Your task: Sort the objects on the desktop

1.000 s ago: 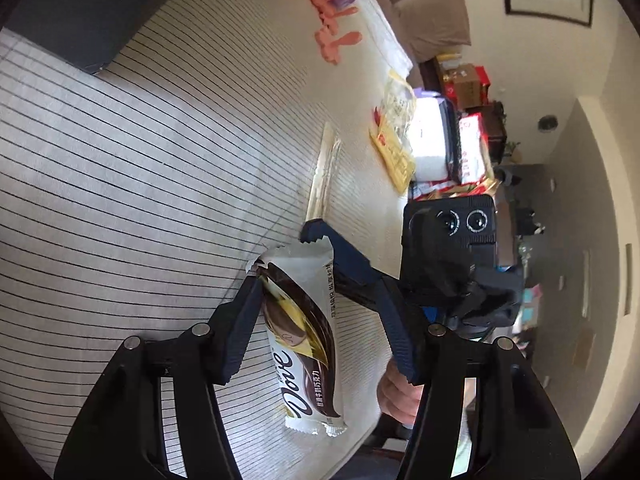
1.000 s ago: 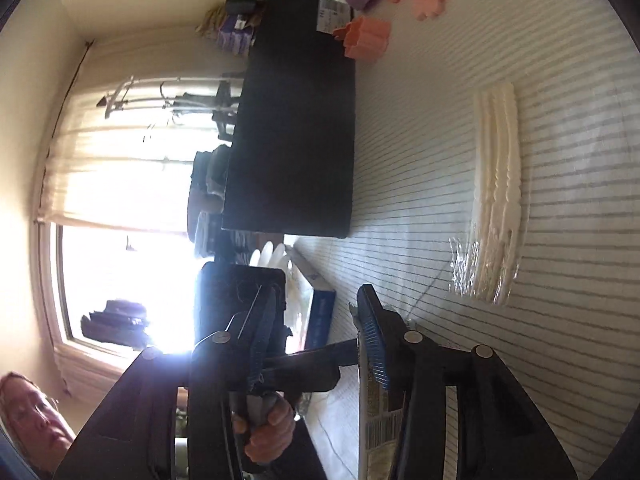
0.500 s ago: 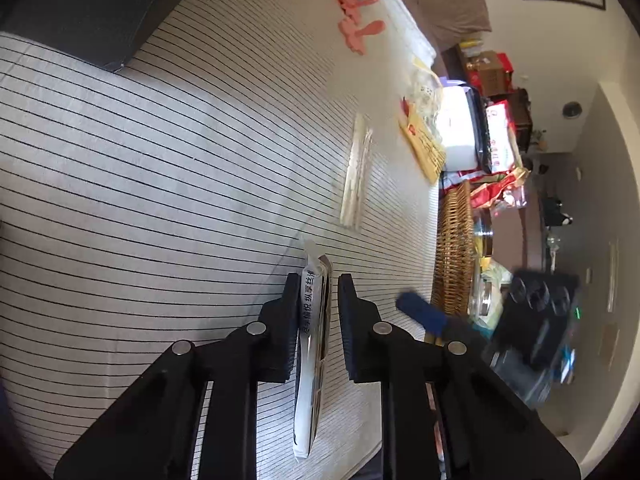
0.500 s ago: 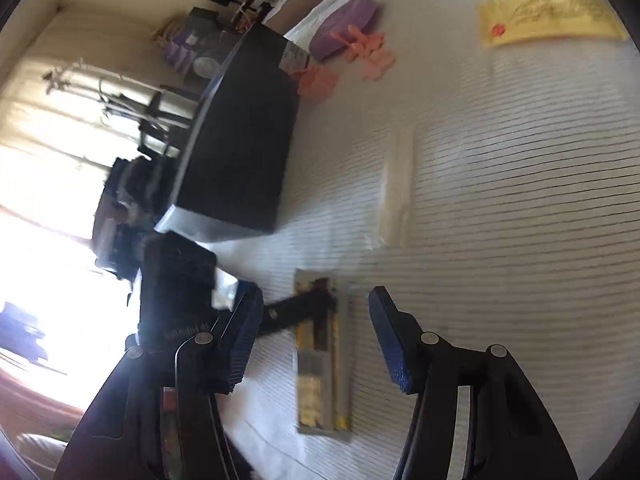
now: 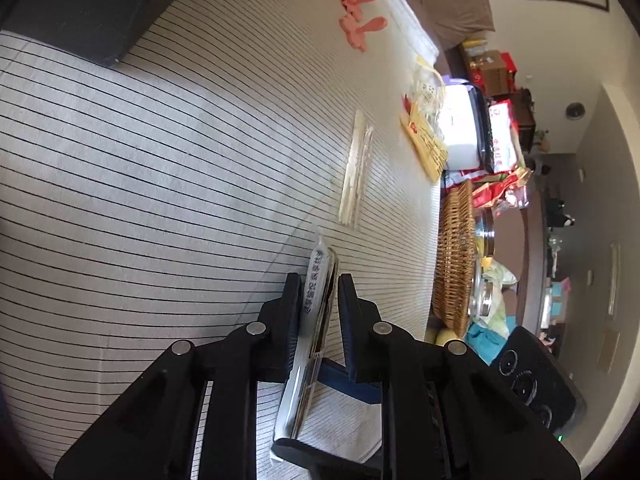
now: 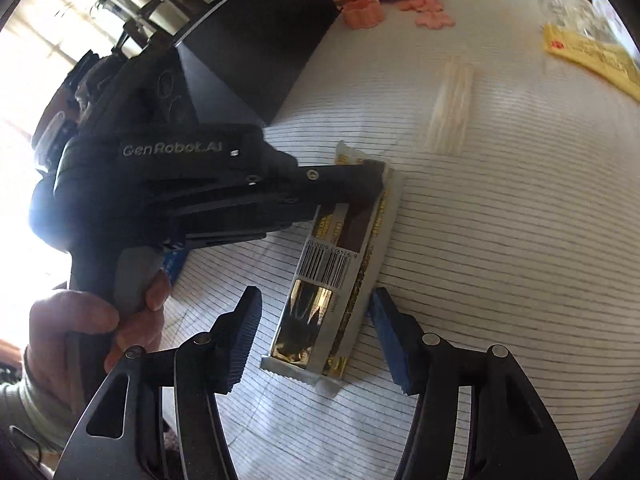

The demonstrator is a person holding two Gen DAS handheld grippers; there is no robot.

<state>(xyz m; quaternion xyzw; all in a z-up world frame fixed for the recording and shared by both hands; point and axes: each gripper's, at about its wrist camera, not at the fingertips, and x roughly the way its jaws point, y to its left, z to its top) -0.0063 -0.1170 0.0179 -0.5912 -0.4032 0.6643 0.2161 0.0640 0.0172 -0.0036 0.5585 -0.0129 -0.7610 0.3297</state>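
A white Dove chocolate bar (image 5: 316, 300) stands edge-on between the fingers of my left gripper (image 5: 319, 292), which is shut on it above the striped tablecloth (image 5: 160, 160). In the right wrist view the bar (image 6: 340, 272) shows its barcode side, with the left gripper (image 6: 372, 184) clamped on its far end. My right gripper (image 6: 316, 320) is open, its fingers straddling the bar's near end without touching it.
A black box (image 6: 256, 40) stands at the far left. A clear packet of sticks (image 5: 356, 168), a yellow packet (image 5: 426, 144), orange and purple plastic pieces (image 5: 352, 8) and a wicker basket (image 5: 454, 256) lie farther along the table.
The left gripper closed on the chocolate bar and turned it edge-on. The right gripper let go of it, opened and drew back to the bar's near end.
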